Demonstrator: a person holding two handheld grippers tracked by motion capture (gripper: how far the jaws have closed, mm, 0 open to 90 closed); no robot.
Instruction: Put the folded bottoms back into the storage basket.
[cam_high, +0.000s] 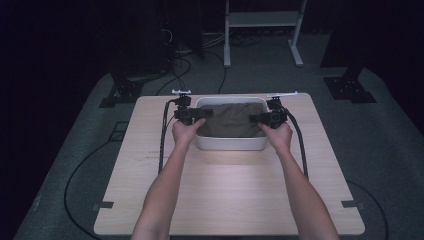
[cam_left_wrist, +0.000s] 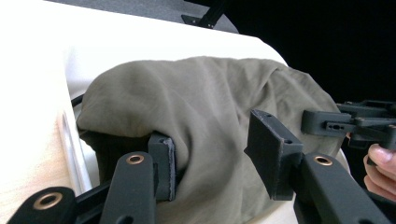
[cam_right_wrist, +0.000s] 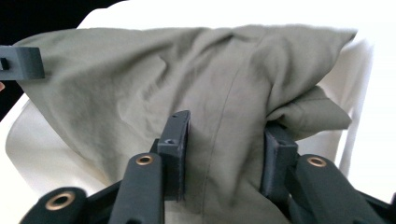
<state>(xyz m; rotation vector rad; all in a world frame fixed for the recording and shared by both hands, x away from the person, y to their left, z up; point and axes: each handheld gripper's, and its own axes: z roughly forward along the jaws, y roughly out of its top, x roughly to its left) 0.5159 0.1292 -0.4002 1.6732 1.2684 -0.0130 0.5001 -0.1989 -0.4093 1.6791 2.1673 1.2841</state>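
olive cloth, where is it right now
In the high view the olive cloth lies inside the white bin at the far middle of the table, between the left gripper and the right gripper.

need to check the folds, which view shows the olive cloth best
The right gripper view: the olive cloth spans it, seam and creases sharp. The left gripper view shows it bunched; the high view shows it small and dim inside the white bin.
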